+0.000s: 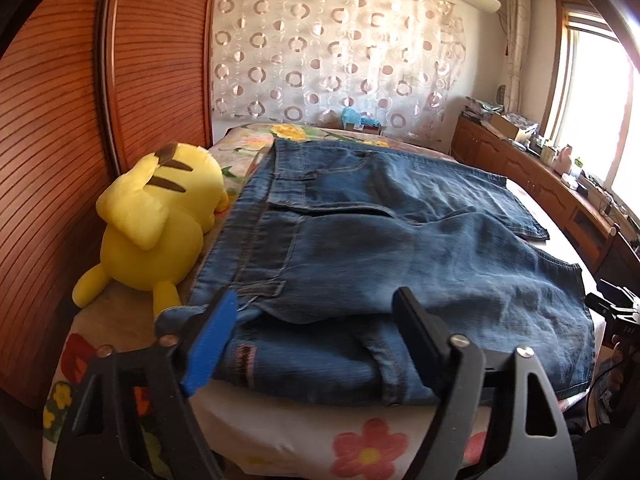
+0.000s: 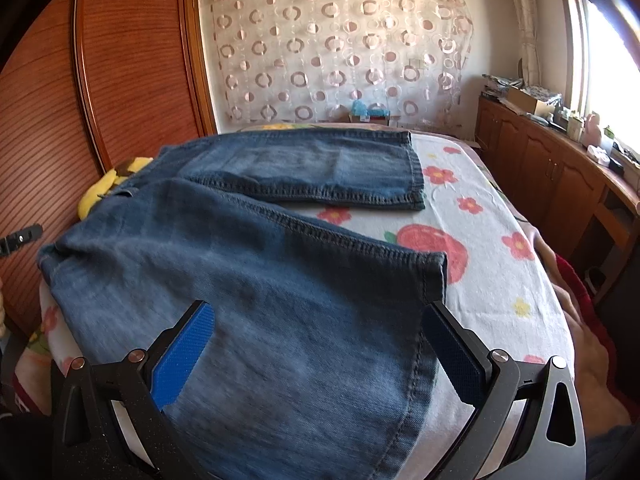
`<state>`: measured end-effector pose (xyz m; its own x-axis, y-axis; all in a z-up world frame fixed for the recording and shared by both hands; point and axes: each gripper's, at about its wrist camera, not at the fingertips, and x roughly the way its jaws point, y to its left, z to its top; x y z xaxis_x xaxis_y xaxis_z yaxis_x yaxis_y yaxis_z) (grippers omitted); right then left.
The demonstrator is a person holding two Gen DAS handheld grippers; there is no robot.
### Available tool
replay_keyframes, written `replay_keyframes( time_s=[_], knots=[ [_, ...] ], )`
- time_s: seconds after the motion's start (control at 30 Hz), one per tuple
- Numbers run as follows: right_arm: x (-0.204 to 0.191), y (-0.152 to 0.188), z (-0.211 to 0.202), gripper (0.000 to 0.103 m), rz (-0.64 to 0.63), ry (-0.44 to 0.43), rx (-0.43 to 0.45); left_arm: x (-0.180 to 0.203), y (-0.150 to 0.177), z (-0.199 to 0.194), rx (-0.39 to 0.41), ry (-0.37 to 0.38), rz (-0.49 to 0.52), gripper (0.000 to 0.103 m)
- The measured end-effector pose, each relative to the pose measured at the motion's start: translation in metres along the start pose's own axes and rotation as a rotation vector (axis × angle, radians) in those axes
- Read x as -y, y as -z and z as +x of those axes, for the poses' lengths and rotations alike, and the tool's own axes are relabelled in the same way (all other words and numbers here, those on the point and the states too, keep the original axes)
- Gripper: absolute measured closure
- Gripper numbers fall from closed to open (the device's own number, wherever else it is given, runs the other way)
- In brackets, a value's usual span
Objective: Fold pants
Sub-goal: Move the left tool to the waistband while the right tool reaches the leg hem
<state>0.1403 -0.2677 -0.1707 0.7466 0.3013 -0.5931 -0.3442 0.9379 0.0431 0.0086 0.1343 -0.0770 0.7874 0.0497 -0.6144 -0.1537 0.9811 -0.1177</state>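
Blue denim pants (image 1: 380, 240) lie spread on a bed with a flowered sheet (image 1: 360, 452). The waistband runs along the left in the left wrist view and both legs reach to the right. My left gripper (image 1: 316, 304) is open, its jaws wide apart at the near waist corner, holding nothing. In the right wrist view the pants (image 2: 260, 280) show the near leg hem in front and the far leg behind. My right gripper (image 2: 320, 316) is open, its fingers either side of the near leg's hem end, not closed on it.
A yellow plush toy (image 1: 156, 224) lies on the bed left of the waistband, against a wooden wardrobe (image 1: 60, 140). A low wooden cabinet (image 2: 552, 172) with clutter runs under the window on the right. A patterned curtain (image 2: 340, 48) hangs behind the bed.
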Motion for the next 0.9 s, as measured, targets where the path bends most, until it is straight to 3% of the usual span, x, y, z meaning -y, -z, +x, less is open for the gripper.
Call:
replay_keyframes(
  time_s=[0.13, 0.4, 0.63, 0.83, 0.9],
  knots=[
    [0.007, 0.003, -0.007, 0.000, 0.010, 0.019, -0.008, -0.018, 0.007, 0.004, -0.026, -0.035, -0.033, 0.036],
    [0.014, 0.011, -0.028, 0.000, 0.026, 0.054, -0.017, -0.047, 0.012, 0.009, -0.040, -0.085, -0.093, 0.037],
    [0.018, 0.024, -0.043, 0.001, 0.047, 0.068, -0.045, -0.064, 0.027, 0.030, -0.110, -0.130, -0.143, 0.038],
    [0.016, 0.028, -0.053, 0.003, 0.051, 0.059, -0.072, -0.067, 0.033, 0.039, -0.138, -0.128, -0.164, 0.038],
    [0.013, 0.029, -0.055, 0.003, 0.048, 0.048, -0.075, -0.069, 0.033, 0.039, -0.135, -0.110, -0.184, 0.043]
  ],
)
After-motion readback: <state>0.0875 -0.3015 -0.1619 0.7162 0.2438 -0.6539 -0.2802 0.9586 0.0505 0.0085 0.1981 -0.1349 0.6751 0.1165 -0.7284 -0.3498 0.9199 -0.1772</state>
